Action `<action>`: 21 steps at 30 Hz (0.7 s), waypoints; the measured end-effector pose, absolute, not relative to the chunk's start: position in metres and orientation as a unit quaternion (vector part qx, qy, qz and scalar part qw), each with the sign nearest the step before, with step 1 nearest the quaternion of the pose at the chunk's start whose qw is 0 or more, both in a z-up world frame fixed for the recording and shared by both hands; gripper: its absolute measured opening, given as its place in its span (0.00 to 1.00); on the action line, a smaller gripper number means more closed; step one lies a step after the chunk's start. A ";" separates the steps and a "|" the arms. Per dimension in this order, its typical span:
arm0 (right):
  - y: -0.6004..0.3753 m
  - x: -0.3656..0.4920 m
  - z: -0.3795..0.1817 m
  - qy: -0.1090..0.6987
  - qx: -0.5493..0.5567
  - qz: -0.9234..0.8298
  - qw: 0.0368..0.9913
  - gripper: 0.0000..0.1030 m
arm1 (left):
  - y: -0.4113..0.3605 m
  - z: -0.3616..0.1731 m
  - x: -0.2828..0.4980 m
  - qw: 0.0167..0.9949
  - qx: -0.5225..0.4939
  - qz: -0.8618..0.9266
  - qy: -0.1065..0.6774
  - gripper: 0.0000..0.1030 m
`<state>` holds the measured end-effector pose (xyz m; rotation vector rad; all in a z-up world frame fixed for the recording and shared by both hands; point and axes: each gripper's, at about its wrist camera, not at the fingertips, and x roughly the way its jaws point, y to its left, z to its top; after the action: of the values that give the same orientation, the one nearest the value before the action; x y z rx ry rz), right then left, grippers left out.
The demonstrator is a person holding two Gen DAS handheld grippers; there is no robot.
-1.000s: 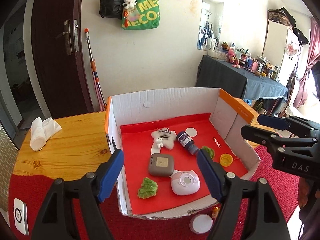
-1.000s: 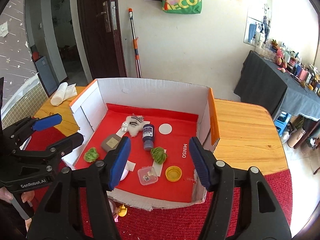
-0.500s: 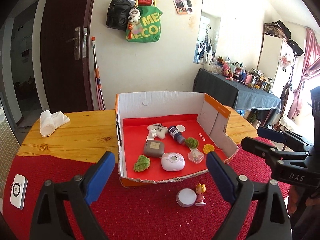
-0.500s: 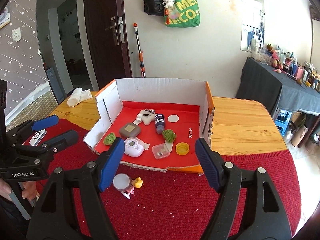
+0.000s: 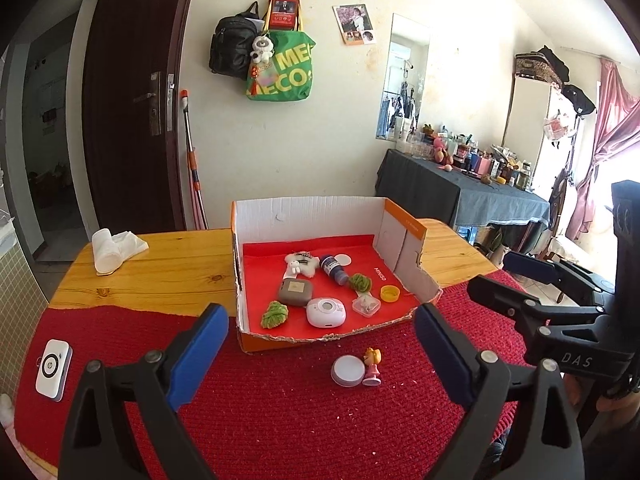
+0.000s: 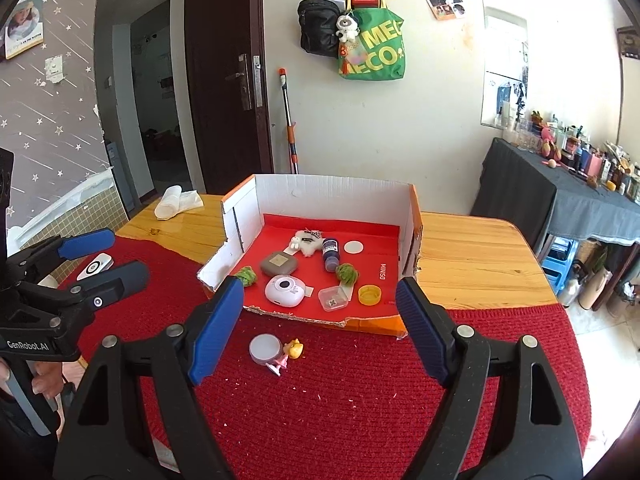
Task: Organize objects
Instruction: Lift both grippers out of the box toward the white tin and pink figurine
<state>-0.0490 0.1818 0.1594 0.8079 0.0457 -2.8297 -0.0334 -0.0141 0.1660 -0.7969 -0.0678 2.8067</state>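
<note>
- The left gripper [image 5: 320, 344] is hanging above the red mat [image 5: 280, 400], tilted down toward the box, its jaws opening wide with nothing between them.
- The right gripper [image 6: 320, 328] is hovering beside it in the same downward tilt, its jaws also opening and gripping nothing.
- The cardboard box [image 5: 316, 210] is sitting on the wooden table [image 5: 168, 268], partly on the mat, with its torn front edge facing the grippers.
- Lying on its red floor are a plush toy [image 5: 300, 263], a dark bottle [image 5: 334, 269] on its side, a grey case [image 5: 295, 292], a white device [image 5: 326, 312], two green tufts [image 5: 275, 314], a clear small box [image 5: 366, 305] and a yellow cap [image 5: 390, 293].
- A round white lid [image 5: 348, 370] and a small figurine [image 5: 372, 366] are resting on the mat just outside the box, touching each other.
</note>
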 end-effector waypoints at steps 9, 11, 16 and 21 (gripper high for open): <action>0.178 -0.047 0.121 0.011 0.306 -0.946 0.101 0.76 | -0.019 0.121 -0.035 0.099 -0.313 0.944 -0.037 0.94; 0.176 -0.049 0.108 0.011 0.318 -0.943 0.100 0.76 | -0.020 0.106 -0.039 0.096 -0.326 0.940 -0.038 0.94; 0.173 -0.061 0.071 0.005 0.352 -0.931 0.098 0.76 | -0.022 0.073 -0.052 0.094 -0.362 0.927 -0.037 0.94; 0.167 -0.077 0.043 0.000 0.384 -0.918 0.097 0.76 | -0.022 0.053 -0.065 0.091 -0.386 0.917 -0.030 0.94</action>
<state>-0.0766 0.1673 0.0428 1.1379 -0.0003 -2.7185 -0.0647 -0.0218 0.0530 -1.1480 -0.0885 2.7253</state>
